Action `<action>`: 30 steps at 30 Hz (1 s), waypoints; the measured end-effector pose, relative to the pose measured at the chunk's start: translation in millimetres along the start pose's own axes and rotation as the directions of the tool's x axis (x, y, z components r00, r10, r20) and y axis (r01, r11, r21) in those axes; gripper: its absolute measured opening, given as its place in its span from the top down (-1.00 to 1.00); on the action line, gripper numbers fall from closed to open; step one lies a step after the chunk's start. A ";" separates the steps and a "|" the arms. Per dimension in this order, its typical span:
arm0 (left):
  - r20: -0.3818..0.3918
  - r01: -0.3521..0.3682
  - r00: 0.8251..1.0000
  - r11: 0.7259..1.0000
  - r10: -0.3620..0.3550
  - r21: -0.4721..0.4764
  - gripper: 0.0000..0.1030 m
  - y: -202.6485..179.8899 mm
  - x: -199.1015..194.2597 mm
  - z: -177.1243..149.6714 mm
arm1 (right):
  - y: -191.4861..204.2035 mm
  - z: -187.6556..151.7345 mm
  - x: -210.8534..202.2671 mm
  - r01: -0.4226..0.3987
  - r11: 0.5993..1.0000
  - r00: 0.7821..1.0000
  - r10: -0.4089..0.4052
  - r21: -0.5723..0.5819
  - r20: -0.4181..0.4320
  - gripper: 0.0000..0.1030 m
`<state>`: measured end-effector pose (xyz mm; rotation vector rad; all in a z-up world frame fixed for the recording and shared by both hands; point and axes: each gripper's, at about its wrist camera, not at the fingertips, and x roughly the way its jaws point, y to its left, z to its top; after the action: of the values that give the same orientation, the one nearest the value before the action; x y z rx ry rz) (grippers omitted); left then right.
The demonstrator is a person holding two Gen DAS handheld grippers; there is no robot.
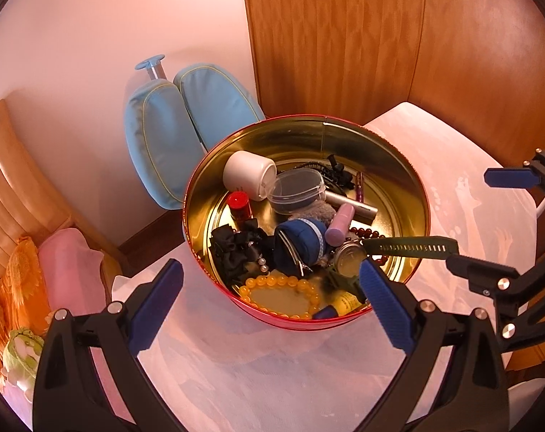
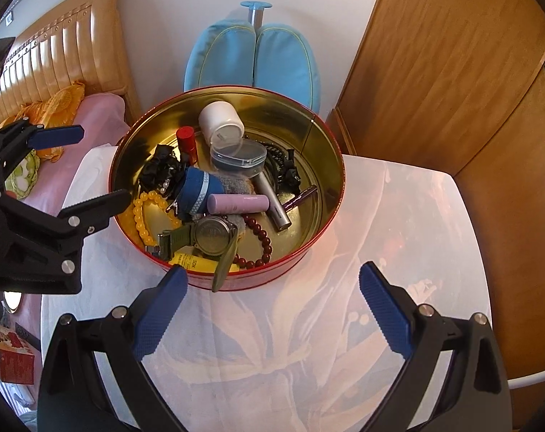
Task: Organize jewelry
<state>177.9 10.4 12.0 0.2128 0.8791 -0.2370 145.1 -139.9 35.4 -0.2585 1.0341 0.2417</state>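
Observation:
A round red tin [image 1: 308, 119] [image 2: 272, 274] with a gold inside stands on the white table. It holds a yellow bead bracelet [image 1: 283, 282] [image 2: 139, 216], a dark red bead bracelet [image 2: 265, 241], a watch [image 2: 211, 234] whose green strap [image 1: 409, 246] hangs over the rim, a black scrunchie [image 1: 236, 252], a blue pouch [image 1: 301, 241], a pink tube [image 2: 236, 203], a white jar [image 1: 249, 172] and a clear box [image 2: 238, 154]. My left gripper [image 1: 270, 309] [image 2: 81, 169] is open at the tin's near-left rim. My right gripper [image 2: 272, 313] [image 1: 488, 216] is open just short of the tin. Neither holds anything.
A patterned white cloth covers the table [image 2: 398, 237], which ends in a rounded edge on the right. A blue cushioned chair [image 2: 252, 61] stands behind the tin. Wooden wardrobe doors [image 2: 452, 72] are at the right, and a bed with a wooden headboard [image 2: 56, 43] at the left.

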 end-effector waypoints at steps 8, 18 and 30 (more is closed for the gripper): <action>-0.014 0.005 1.000 1.000 -0.005 -0.018 -0.86 6.0 2.2 -4.2 | 9.8 0.2 -1.9 -0.013 1.000 1.000 0.012 -0.015 -0.003 -0.88; -0.022 0.026 0.999 0.998 -0.027 -0.063 -0.86 13.5 -0.2 -7.7 | 13.0 1.5 -9.7 -0.060 0.998 0.998 0.061 -0.011 0.028 -0.88; 0.043 -0.046 0.998 0.988 0.053 -0.145 -0.86 24.3 -13.1 -4.3 | 9.0 -0.1 -20.3 -0.130 0.991 0.989 0.130 0.000 0.068 -0.88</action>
<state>173.8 36.3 21.6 0.0941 0.8394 -0.1308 132.3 -133.0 52.0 -0.1779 0.9848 0.3640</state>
